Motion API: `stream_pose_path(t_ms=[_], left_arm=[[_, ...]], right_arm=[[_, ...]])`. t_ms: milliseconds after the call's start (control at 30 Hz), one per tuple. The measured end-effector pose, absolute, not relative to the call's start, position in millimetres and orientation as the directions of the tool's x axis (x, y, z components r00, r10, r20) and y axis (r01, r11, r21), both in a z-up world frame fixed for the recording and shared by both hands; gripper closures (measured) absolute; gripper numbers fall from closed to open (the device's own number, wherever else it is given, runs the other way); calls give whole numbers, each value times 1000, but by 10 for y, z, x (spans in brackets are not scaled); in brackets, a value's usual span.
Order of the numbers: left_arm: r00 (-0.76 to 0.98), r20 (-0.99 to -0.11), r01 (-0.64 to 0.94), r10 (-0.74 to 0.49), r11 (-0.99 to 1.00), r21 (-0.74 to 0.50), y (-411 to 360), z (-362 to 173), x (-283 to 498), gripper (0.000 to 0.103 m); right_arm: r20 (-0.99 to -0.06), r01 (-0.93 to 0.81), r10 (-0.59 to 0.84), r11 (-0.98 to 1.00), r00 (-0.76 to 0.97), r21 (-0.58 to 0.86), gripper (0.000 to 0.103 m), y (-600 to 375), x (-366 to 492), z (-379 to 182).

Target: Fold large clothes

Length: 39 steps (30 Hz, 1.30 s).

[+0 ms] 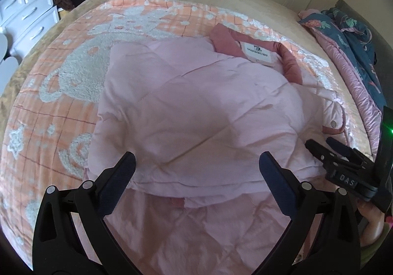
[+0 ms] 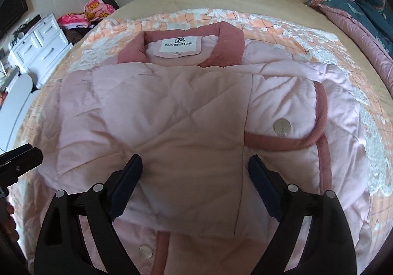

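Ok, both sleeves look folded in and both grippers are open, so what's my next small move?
Probably lower both onto the near hem and pinch it. The jacket lies with its sleeves folded across, collar at the far end, and the left hand-held gripper and right hand-held gripper hover open, holding nothing.

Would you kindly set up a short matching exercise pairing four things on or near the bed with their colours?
Things:
1. jacket
2. collar
3. duvet
4. drawer unit

Colours:
A. white
B. dark teal with flowers
C. pale pink, quilted
D. dusty rose

Pairs: 1-C, 2-D, 3-B, 4-A. The jacket lies on the orange checked blanket, with the duvet bunched at the bed's right edge.
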<state>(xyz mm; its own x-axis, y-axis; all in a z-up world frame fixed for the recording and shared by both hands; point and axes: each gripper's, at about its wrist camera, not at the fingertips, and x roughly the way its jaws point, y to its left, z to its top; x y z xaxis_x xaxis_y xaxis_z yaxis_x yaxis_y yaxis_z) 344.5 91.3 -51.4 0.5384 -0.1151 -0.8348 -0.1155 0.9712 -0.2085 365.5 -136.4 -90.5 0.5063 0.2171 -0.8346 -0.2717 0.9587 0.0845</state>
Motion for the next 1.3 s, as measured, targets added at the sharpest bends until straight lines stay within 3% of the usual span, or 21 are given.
stream_pose_path(t_ms=[567,1300], left_arm=[[597,-792,-101,-128,967,-232,837,-91,3160,9],[670,-728,-64,-142,967,-247,721,467,2642,9]], right_arm=[[-760,-295,339,934,554,201,6,-1567,3122,-236],[-642,-340,373,923,670,181,4,-1760,2410,592]])
